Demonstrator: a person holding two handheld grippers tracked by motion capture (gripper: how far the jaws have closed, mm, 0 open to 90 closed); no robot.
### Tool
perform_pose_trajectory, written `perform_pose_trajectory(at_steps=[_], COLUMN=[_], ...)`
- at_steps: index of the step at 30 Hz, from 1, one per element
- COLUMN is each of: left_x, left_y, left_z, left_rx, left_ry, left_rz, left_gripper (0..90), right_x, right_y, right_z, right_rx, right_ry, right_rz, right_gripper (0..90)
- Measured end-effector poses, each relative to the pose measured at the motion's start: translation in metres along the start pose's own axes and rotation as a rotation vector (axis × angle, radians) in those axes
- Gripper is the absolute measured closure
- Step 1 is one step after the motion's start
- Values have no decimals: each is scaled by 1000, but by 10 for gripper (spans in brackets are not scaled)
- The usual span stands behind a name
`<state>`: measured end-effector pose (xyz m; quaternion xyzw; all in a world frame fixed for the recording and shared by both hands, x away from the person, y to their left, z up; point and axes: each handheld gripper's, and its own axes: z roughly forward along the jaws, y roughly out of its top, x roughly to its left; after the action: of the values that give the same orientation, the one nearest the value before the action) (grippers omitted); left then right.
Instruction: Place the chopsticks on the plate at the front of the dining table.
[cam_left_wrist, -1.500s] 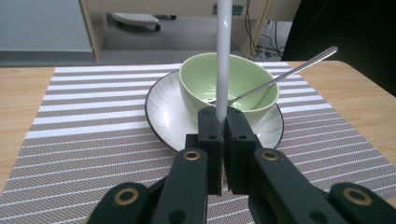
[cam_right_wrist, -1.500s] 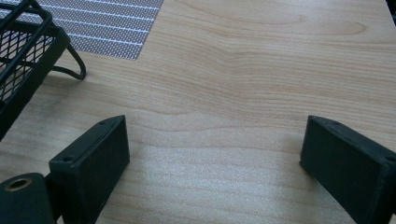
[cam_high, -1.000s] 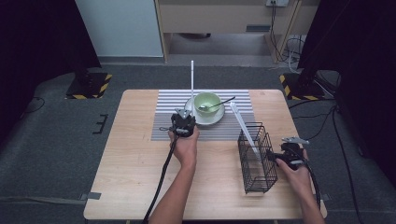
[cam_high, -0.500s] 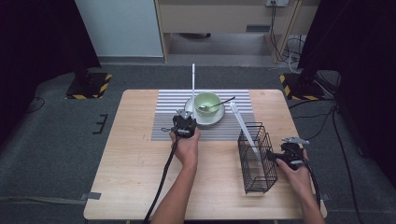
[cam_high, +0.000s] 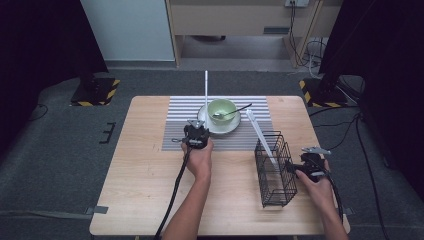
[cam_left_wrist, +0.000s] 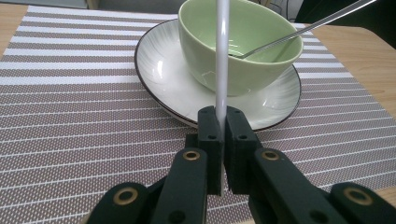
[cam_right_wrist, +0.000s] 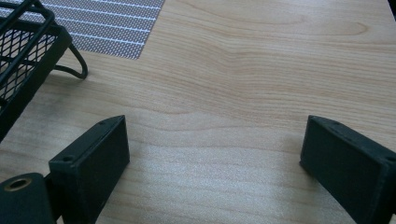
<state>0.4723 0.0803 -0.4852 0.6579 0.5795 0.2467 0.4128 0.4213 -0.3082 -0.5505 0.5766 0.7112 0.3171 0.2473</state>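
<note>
White stick (cam_left_wrist: 222, 56) stands upright, pinched in the left claw (cam_left_wrist: 221, 122) just before the green bowl (cam_left_wrist: 243, 44); right claw (cam_right_wrist: 215, 154) gapes empty.

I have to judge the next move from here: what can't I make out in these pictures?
- White stick in the left gripper: its top is cut off by the left gripper view's upper edge.
- Spoon: its bowl end lies inside the green bowl, partly behind the stick.
- Second white stick: its lower end in the wire basket is too small in the high view.

Hand-held gripper (cam_left_wrist: 222, 122) clamps white stick (cam_left_wrist: 222, 56) before green bowl (cam_left_wrist: 243, 46).
</note>
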Motion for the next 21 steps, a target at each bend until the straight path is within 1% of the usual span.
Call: perform_pose_trajectory(at_steps=[4, 12, 16, 21], left_x=[1, 1, 3, 6], left_y=[0, 0, 0, -1], left_z=[-1, -1, -1, -2], left_rx=[-1, -1, -4, -1], left_ry=[-5, -9, 0, 18], left_rz=[-19, -16, -19, -11], left_gripper=[861, 863, 862, 862], right_x=[0, 0, 0, 0], right_y=[0, 0, 0, 0], right_z=[0, 0, 0, 0], right_rx=[1, -1, -1, -1], right_ry=[5, 6, 6, 7], right_rz=[-8, -6, -6, -8], right_gripper=[79, 80, 80, 80])
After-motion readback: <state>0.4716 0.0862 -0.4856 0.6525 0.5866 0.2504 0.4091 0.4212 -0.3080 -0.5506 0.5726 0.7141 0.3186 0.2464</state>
